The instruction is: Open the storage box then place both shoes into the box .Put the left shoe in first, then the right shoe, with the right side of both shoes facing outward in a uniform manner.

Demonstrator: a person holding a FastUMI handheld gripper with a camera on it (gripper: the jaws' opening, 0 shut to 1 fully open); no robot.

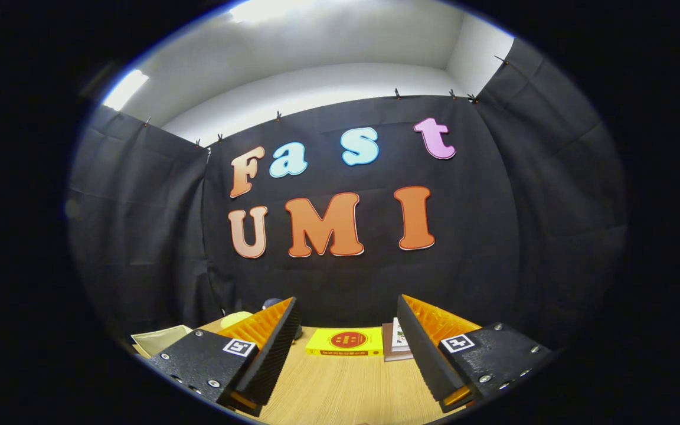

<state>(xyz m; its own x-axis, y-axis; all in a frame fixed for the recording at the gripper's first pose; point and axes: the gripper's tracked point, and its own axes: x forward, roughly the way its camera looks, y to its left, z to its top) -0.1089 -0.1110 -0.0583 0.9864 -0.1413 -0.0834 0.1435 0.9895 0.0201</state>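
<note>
Gripper [349, 330] up over the wooden surface [346, 383], fingers spread wide with nothing in them.

No shoes or storage box that I can make out from here, so can't say where they sit. Just beyond the fingers, between them, lies a flat yellow book [346, 342] with a second book [396, 341] touching its right side. Past the left finger there's a pale yellow-green rounded thing [236, 319] and a cream tray-like item [160, 339], contents not visible.
</note>
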